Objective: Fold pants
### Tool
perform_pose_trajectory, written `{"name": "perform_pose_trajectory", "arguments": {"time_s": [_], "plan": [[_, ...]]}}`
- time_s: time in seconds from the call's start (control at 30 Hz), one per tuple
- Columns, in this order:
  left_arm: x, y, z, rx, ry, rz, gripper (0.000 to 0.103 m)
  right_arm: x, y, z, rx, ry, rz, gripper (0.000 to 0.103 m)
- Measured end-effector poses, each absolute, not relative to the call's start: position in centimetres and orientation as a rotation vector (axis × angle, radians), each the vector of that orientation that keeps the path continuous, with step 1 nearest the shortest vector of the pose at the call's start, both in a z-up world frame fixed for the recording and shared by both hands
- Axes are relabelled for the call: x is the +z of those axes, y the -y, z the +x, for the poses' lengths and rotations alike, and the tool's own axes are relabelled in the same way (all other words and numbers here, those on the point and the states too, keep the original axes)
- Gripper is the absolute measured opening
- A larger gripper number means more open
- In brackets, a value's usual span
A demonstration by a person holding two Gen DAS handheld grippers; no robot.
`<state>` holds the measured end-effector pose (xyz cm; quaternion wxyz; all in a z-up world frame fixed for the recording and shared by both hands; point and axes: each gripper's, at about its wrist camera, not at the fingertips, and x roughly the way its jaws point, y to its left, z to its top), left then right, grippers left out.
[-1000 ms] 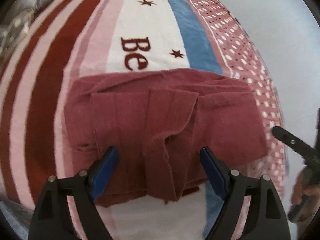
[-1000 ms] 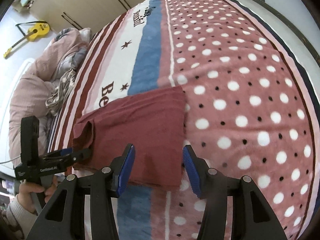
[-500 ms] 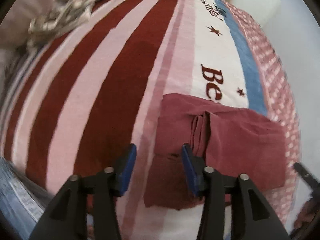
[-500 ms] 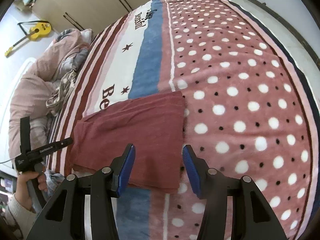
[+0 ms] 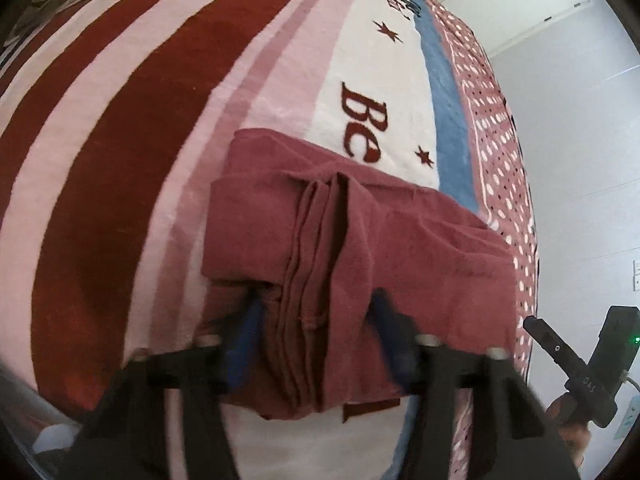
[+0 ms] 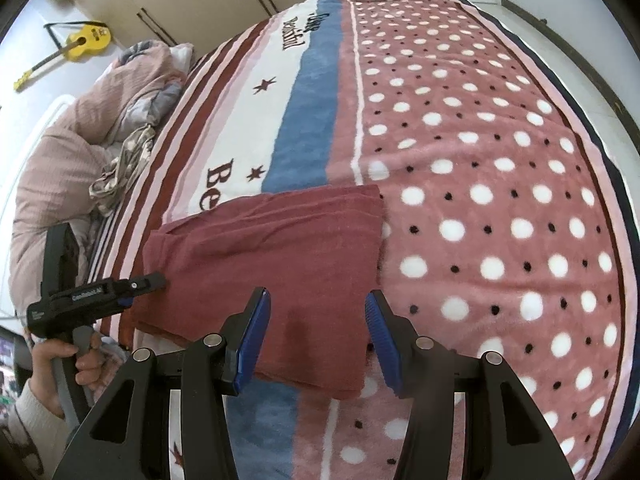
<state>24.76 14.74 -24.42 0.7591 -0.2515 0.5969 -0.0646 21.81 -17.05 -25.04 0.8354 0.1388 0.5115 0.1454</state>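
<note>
The dark red pants (image 5: pixel 360 264) lie folded into a flat rectangle on the bed blanket (image 5: pixel 120 160). My left gripper (image 5: pixel 316 320) is down at the near end of the stack, its jaws closing with a bunch of layered fabric folds between the blue pads; the left pad sits partly under a flap. From the right wrist view the pants (image 6: pixel 280 248) show as a smooth rectangle, with the left gripper (image 6: pixel 154 282) at their left end. My right gripper (image 6: pixel 318 336) hovers open over the near edge and grips nothing. In the left wrist view it (image 5: pixel 536 326) stays just off the right end.
A striped, dotted blanket (image 6: pixel 480 160) covers the whole bed. Crumpled bedding and a pillow (image 6: pixel 100 128) are piled at the far left. A yellow guitar (image 6: pixel 80 44) leans on the wall. A person's hand (image 6: pixel 60 364) holds the left gripper's handle.
The left gripper swung out to the left of the pants, then came back down onto their near end, and its jaws narrowed around the fabric. The right gripper stayed in place.
</note>
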Motion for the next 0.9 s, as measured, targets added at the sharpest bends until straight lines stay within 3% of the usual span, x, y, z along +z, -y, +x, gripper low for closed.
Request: {"name": "perform_pose_trajectory", "arguments": {"time_s": [0.07, 0.17, 0.3, 0.4, 0.5, 0.9], "plan": [[-24.1, -14.5, 24.6, -0.137, -1.29, -0.508, 0.029, -25.5, 17.2, 21.9, 0.297, -1.094, 0.31, 0.046], [-23.1, -14.2, 24.4, -0.129, -1.297, -0.453, 0.028, -25.8, 17.2, 22.1, 0.295, -1.101, 0.324, 0.046], [-22.0, -13.9, 24.0, -0.138, -1.314, -0.417, 0.046, -25.6, 16.6, 22.5, 0.306, -1.096, 0.308, 0.046], [-21.2, -13.8, 23.6, -0.17, -1.282, -0.428, 0.046, -25.3, 16.2, 22.8, 0.314, -1.088, 0.305, 0.046], [-21.1, -13.5, 23.6, -0.162, -1.285, -0.385, 0.033, -25.0, 16.1, 23.0, 0.318, -1.081, 0.306, 0.046], [-20.4, -13.7, 25.3, -0.21, -1.299, -0.269, 0.033, -25.3, 16.6, 22.9, 0.317, -1.08, 0.332, 0.046]]}}
